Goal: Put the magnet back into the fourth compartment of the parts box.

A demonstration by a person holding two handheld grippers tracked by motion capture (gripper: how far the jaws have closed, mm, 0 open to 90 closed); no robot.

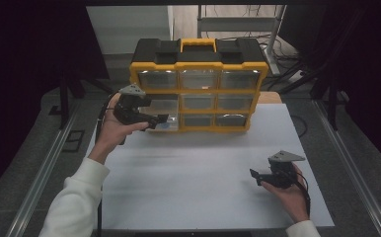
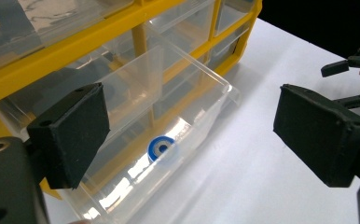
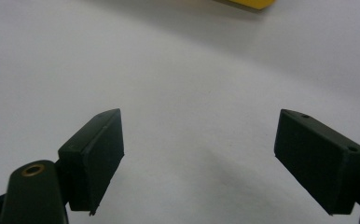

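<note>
A yellow and black drawer cabinet (image 1: pixel 198 84) with clear drawers stands at the back of the white table (image 1: pixel 203 173). Its lower left drawer (image 2: pixel 178 93) is pulled out. A small blue and white ring (image 2: pixel 161 148) lies on the drawer's floor near the front wall. My left gripper (image 1: pixel 162 118) hovers at that drawer, and its jaws stand wide open (image 2: pixel 192 135) with nothing between the pads. My right gripper (image 1: pixel 256 177) rests low over the bare table at the front right, open and empty (image 3: pixel 199 158); the left gripper view also catches it far off (image 2: pixel 355 65).
Metal rails (image 1: pixel 45 168) run along both sides of the table. Behind the cabinet stand a frame's legs and loose cables (image 1: pixel 277 44). The white sheet between the cabinet and the front edge is bare.
</note>
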